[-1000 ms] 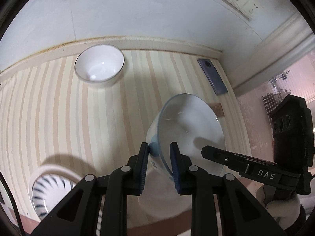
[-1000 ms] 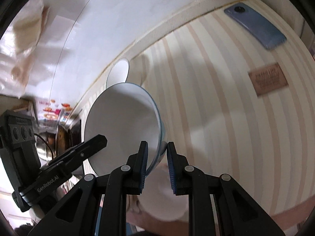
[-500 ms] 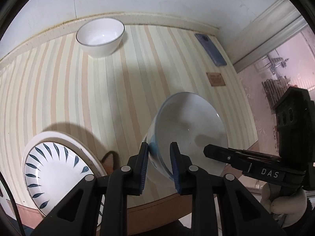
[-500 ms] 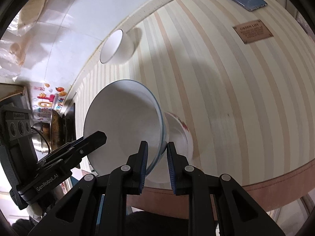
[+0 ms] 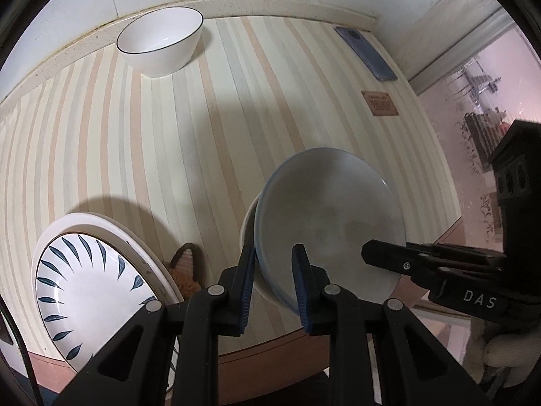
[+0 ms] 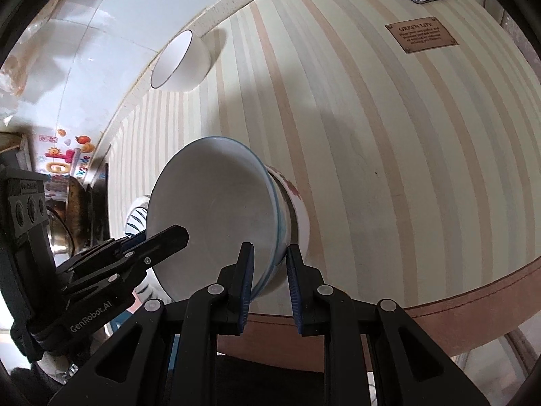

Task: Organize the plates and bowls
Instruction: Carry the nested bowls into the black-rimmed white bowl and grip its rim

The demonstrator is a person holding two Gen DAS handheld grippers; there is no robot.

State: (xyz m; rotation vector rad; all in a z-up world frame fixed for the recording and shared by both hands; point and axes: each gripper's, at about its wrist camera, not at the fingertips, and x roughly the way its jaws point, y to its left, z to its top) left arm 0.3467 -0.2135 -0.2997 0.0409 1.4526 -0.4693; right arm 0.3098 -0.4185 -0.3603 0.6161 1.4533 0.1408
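A white bowl with a blue rim [image 5: 331, 223] [image 6: 209, 209] is held between both grippers at opposite sides of its rim. My left gripper [image 5: 274, 257] is shut on the near rim in the left wrist view. My right gripper [image 6: 270, 253] is shut on the rim at the other side. The bowl's underside sits in the mouth of a second white bowl with red marks [image 6: 295, 203] [image 5: 248, 216], which stands on the striped table [image 5: 169, 155] near its front edge. Whether it rests fully inside is hidden.
A white bowl with a thin dark rim [image 5: 162, 44] [image 6: 182, 61] stands at the back by the wall. A leaf-patterned plate [image 5: 91, 287] lies on a larger white plate at the front left, with a small orange-brown thing [image 5: 186, 270] beside it. A blue phone [image 5: 365, 52] and a brown label [image 6: 421, 35] lie at the right.
Both grippers came down and toward the table's front edge with the blue-rimmed bowl, which now meets the red-marked bowl. The patterned plate has come further into the left wrist view.
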